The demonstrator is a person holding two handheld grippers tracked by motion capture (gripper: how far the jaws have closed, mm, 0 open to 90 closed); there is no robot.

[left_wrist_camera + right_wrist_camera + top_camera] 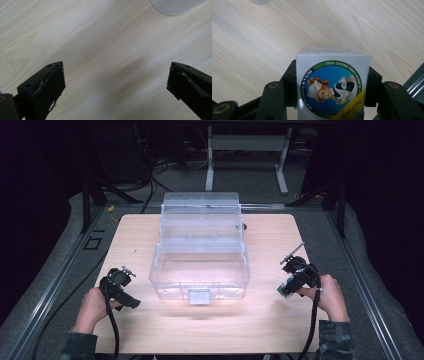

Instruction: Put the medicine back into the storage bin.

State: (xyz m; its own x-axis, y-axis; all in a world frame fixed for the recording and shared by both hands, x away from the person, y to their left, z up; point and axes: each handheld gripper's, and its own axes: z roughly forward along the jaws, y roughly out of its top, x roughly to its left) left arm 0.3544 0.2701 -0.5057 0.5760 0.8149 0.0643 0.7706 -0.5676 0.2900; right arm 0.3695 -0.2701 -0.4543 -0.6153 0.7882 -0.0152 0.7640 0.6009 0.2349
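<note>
A small white Mentholatum box [333,86] with a round blue and green label sits between the jaws of my right gripper [330,85], which is shut on its two sides. In the high view the same box [286,287] hangs just above the table at the right, held out from my right gripper [294,279]. My left gripper [120,287] rests low at the table's left side. Its jaws [113,80] stand wide open over bare wood with nothing between them. A clear plastic storage box [200,270] with its lid raised stands in the middle of the table.
The wooden table [260,320] has bare wood in front of the storage box and on both sides. A corner of the clear storage box [175,6] shows at the top of the left gripper view. Metal rails [365,285] and grey padding edge the table.
</note>
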